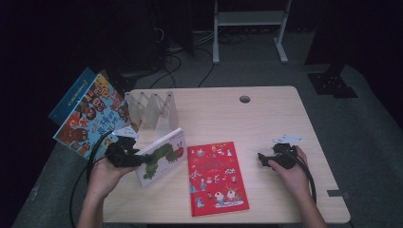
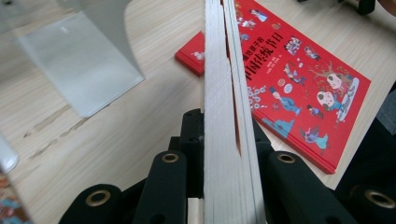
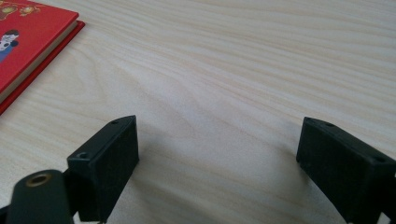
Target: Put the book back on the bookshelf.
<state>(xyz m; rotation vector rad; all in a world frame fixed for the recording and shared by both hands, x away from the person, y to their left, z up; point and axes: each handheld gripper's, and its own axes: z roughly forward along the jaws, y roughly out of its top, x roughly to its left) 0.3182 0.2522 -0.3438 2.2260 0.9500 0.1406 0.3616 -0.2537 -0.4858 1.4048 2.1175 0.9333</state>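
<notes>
White caterpillar book clamped in L tool; R tool agape.

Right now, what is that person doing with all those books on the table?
A person is holding a gripper in each hand. The left gripper is clamped on the edge of a caterpillar picture book, tilting it up off the table near the clear book rack. The right gripper is open and holds nothing, resting by a red book lying flat. Two more books lean at the table's left edge.
</notes>
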